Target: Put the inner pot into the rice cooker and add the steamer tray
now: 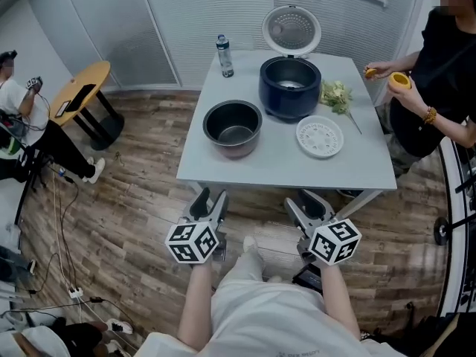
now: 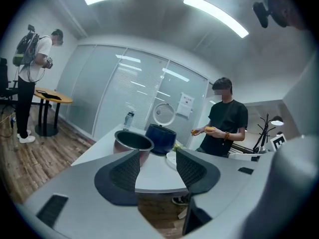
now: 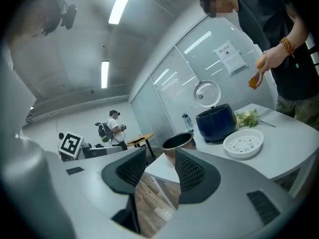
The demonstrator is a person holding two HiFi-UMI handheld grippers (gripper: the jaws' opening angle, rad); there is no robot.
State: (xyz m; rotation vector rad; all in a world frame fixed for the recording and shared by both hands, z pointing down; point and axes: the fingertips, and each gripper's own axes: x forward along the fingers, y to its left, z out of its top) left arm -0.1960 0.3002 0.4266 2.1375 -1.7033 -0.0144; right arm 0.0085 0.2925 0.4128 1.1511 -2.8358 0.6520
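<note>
left gripper (image 1: 209, 196): jaws are held apart, nothing's gripped between them. It's kept short of the table's (image 1: 282, 168) near edge, over the wood floor.
right gripper (image 1: 309, 201): same deal, jaws are spread and nothing's clamped. It's held beside the left one, also short of the table.
inner pot (image 1: 233, 127): parked on the table straight ahead of the left gripper, well apart from both grippers, open side up.
rice cooker (image 1: 290, 88): dark blue, found further back, past the pot and roughly ahead of the right gripper. Its lid (image 1: 291, 30) is flipped up.
steamer tray (image 1: 319, 136): white, laid flat on the table ahead of the right gripper, just this side of the cooker.
water bottle (image 1: 224, 56): stood upright at the far end, way beyond the left gripper.
greens (image 1: 336, 95): dumped just right of the cooker, behind the tray.
person in black (image 1: 439, 58): seen off to the right of the right gripper, something orange held in the hands.
</note>
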